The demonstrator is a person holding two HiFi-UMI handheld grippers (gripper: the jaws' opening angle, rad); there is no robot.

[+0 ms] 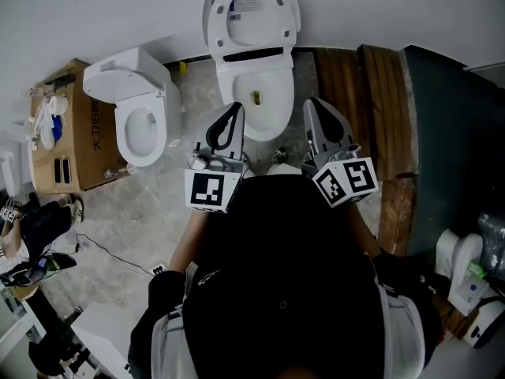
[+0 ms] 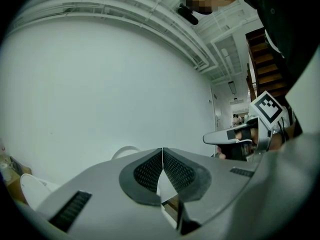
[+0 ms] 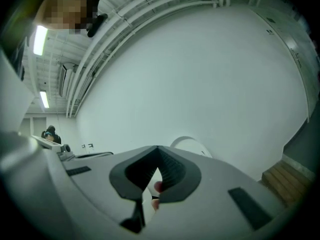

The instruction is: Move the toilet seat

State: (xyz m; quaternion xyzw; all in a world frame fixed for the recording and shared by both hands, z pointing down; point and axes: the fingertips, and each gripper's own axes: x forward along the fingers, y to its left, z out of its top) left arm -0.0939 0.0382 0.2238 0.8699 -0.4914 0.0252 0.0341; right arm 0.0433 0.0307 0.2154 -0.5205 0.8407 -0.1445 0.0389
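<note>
Left hand-held gripper (image 1: pixel 233 110) closed, empty, right hand-held gripper (image 1: pixel 314 105) likewise, raised toilet seat (image 1: pixel 218 18) beyond both

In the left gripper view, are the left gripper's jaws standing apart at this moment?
No, the left gripper has its jaws together at the tips, with nothing between them.

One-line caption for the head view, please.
Toilet seat raised behind the open bowl; left claw and right claw shut, empty, before it; second toilet at left.

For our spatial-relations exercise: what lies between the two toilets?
Head view: grey floor, with a small yellow object by the wall, between the left toilet and the middle toilet.
</note>
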